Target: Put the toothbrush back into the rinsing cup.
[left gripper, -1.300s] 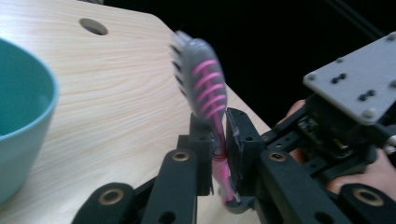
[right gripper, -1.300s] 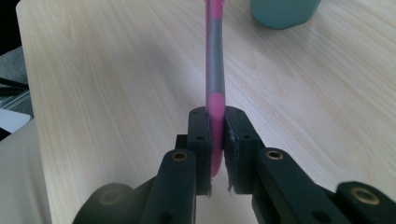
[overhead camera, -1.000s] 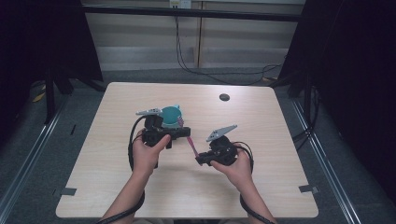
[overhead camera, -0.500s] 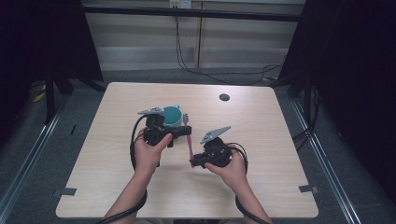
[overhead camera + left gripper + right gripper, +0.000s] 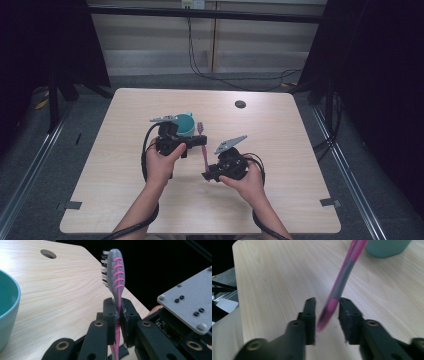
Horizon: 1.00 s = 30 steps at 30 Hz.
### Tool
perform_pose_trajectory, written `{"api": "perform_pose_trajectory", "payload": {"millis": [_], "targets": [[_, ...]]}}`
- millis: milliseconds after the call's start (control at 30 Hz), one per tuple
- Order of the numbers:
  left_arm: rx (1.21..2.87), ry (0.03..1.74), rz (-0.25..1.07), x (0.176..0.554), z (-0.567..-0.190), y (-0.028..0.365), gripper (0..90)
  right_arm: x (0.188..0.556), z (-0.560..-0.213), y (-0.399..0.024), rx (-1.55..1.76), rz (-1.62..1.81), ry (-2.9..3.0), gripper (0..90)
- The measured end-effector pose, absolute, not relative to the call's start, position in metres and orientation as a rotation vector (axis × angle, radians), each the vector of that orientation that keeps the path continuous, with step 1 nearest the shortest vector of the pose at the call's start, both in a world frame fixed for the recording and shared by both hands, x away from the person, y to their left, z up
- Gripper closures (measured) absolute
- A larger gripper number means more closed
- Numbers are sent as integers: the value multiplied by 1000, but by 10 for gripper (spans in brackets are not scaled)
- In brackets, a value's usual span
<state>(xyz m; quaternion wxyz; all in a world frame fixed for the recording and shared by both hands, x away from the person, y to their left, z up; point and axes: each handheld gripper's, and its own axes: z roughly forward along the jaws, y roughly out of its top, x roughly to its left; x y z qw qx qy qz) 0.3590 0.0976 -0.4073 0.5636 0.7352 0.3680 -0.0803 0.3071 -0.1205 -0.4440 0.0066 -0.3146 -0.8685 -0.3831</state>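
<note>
- My toothbrush (image 5: 117,275) is grey with pink ribs, pink handle and white bristles.
- The cup (image 5: 185,124) beside it is teal.
- My counter (image 5: 280,130) is pale wood grain with one dark round hole (image 5: 240,104).
- My jaws are black.

Matt pale wood-grain table (image 5: 125,200)

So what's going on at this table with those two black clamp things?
A person holds a two-jaw gripper in each hand. The left gripper is clamped on a pink and grey toothbrush just below its bristled head, holding it beside a teal cup on the wooden table. The right gripper has just been opening its jaws; the handle end sits between them with a gap at one side, so the brush looks handed over to the left gripper.
</note>
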Motion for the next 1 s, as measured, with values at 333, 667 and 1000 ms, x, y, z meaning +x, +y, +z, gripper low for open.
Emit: {"api": "perform_pose_trajectory", "payload": {"millis": [333, 667, 1000], "targets": [[1742, 879, -172, 361, -404, 107, 839, 309, -447, -145, -1099, -1238, -2671, 286], [1757, 885, -144, 363, -399, 113, 840, 305, -462, -179, -1256, -1193, -2688, 174], [1783, 885, -108, 364, -393, 118, 840, 297, -484, -198, -1418, -1137, -2755, 146]]}}
